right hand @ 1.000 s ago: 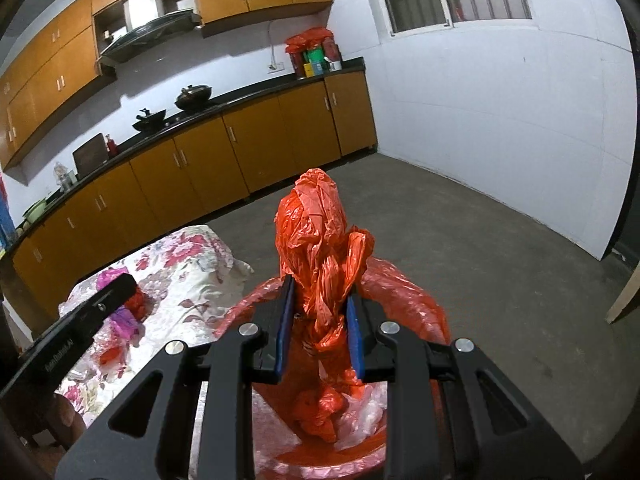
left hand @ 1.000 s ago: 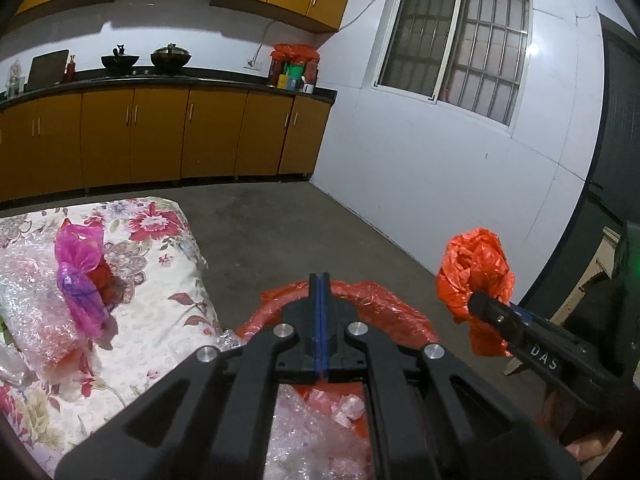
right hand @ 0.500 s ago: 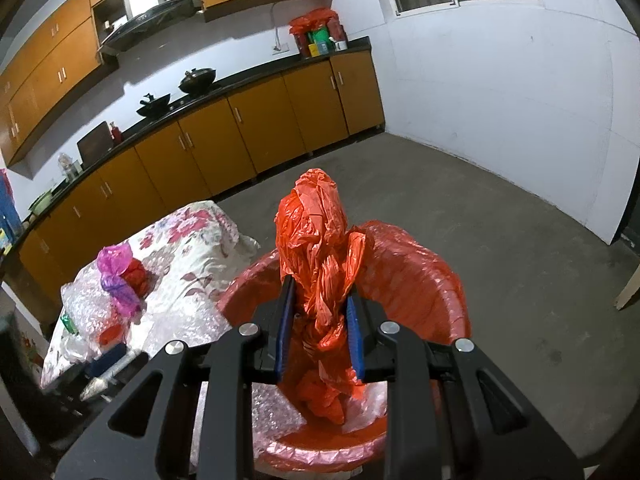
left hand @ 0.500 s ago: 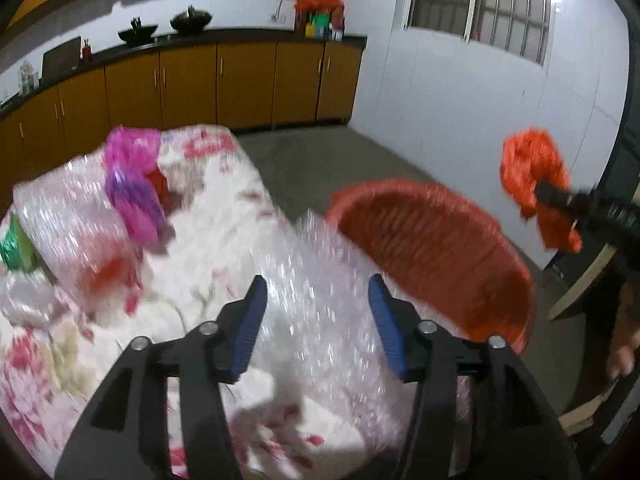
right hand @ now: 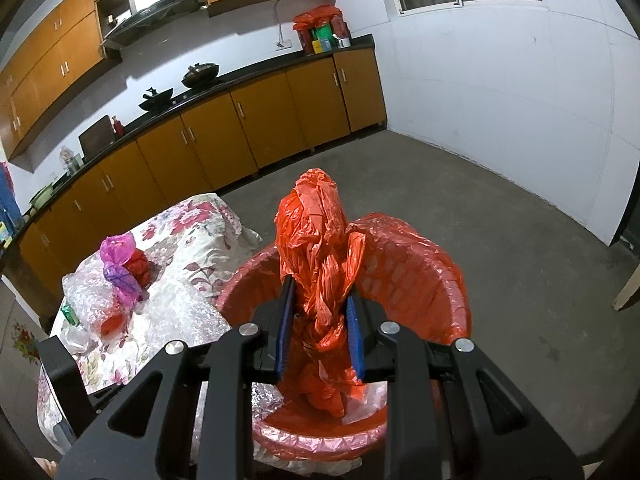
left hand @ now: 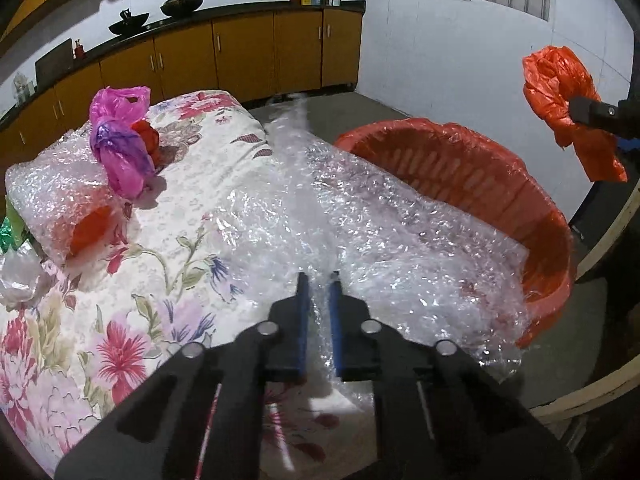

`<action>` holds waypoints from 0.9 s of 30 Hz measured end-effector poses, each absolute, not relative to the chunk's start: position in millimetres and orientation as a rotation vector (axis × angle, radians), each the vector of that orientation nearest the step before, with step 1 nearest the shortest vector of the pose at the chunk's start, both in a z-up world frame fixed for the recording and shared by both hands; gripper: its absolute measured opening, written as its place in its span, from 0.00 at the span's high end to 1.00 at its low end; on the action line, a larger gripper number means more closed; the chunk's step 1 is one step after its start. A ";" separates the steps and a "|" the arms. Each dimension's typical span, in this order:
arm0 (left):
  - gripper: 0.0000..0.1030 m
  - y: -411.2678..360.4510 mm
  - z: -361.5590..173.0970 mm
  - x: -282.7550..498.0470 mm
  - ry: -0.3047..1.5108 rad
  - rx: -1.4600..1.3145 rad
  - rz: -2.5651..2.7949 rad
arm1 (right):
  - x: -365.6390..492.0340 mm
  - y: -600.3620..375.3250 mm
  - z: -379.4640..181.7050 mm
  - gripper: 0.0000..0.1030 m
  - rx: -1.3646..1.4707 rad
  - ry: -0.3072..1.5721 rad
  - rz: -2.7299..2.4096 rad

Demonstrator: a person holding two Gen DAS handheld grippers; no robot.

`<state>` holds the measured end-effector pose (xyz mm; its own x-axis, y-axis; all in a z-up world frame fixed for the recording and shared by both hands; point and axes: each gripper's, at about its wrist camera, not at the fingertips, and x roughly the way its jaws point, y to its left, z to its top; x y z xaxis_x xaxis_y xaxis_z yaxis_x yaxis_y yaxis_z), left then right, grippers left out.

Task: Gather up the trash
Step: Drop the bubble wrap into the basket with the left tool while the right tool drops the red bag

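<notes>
My left gripper [left hand: 319, 280] is shut on the near edge of a clear bubble wrap sheet [left hand: 360, 216] that drapes from the floral table [left hand: 120, 320] into the red bin [left hand: 500, 184]. My right gripper [right hand: 320, 300] is shut on a crumpled orange plastic bag [right hand: 320, 236], held above the red bin [right hand: 420, 280]. The orange bag also shows in the left wrist view [left hand: 560, 96], up right of the bin. A pink and purple bag [left hand: 116, 140] and a bubble wrap roll [left hand: 60, 196] lie on the table.
Orange cabinets with a black counter [right hand: 240, 120] run along the far wall. Bare concrete floor [right hand: 520, 260] lies beyond the bin. A white crumpled bag [left hand: 20, 276] and green scrap [left hand: 8, 232] sit at the table's left edge.
My left gripper opened, swung down over the table, then closed on the bubble wrap sheet. My right gripper kept holding the orange bag above the bin, rising slightly.
</notes>
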<state>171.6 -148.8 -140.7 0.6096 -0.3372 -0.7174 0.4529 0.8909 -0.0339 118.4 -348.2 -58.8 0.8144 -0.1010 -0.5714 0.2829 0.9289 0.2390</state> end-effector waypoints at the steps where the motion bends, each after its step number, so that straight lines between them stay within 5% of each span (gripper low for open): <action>1: 0.92 -145.8 -138.8 172.9 0.797 0.146 -0.457 | 118.0 -347.8 -58.9 0.76 0.323 0.587 -0.205; 15: 0.92 -165.2 -57.3 179.1 0.638 0.061 -0.519 | 111.5 -353.6 -55.1 0.76 0.327 0.572 -0.194; 27: 0.91 -211.2 -53.7 180.3 0.643 0.090 -0.577 | 115.4 -359.8 -59.0 0.76 0.357 0.575 -0.219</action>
